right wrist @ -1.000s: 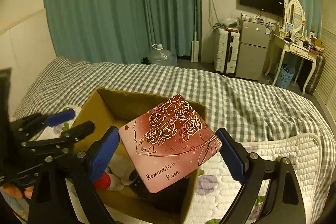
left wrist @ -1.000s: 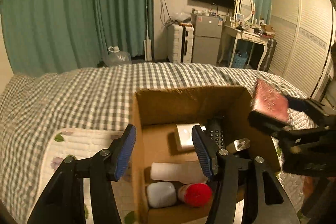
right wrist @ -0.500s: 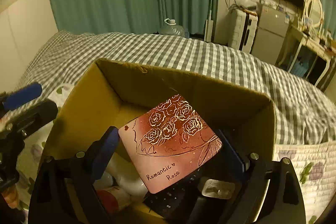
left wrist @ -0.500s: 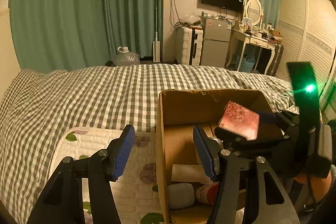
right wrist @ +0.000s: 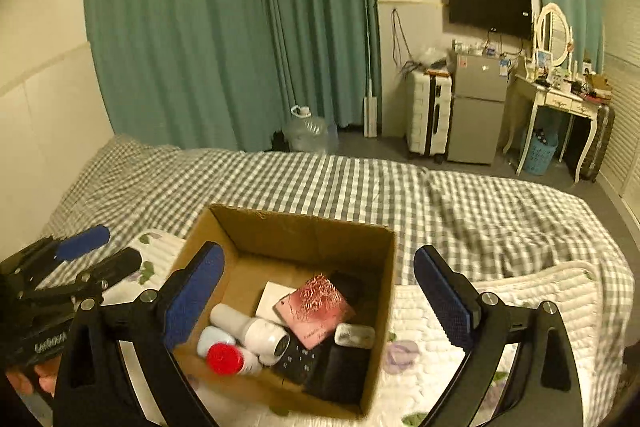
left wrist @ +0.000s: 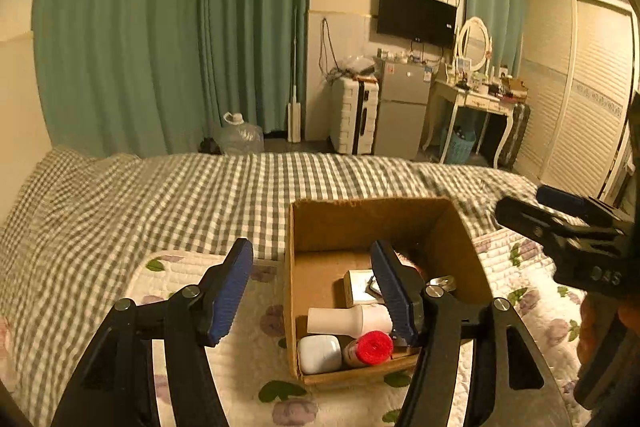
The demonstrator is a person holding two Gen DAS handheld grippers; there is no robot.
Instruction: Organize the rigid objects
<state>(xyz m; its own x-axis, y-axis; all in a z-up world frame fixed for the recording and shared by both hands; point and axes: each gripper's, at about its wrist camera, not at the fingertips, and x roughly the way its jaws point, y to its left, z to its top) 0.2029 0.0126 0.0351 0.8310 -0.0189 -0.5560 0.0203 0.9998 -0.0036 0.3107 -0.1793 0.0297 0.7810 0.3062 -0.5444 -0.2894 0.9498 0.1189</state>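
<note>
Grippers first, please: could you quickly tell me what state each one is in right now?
Left gripper: jaws opening, nothing between them.
Right gripper: open, holding nothing.

Home bedroom, checked bed (right wrist: pixel 320 183), green curtains (right wrist: pixel 224 27), dressing table (right wrist: pixel 560 99), wall television (right wrist: pixel 488 5)

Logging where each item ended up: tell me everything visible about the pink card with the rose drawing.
The flat, squarish pink card with a rose line drawing looks like thin glossy cardboard, with small dark writing near its lower edge, too blurred to read. It lies tilted inside the open brown cardboard box, resting on a white flat box and a black keypad device, beside a small silver tin. No gripper touches it.
</note>
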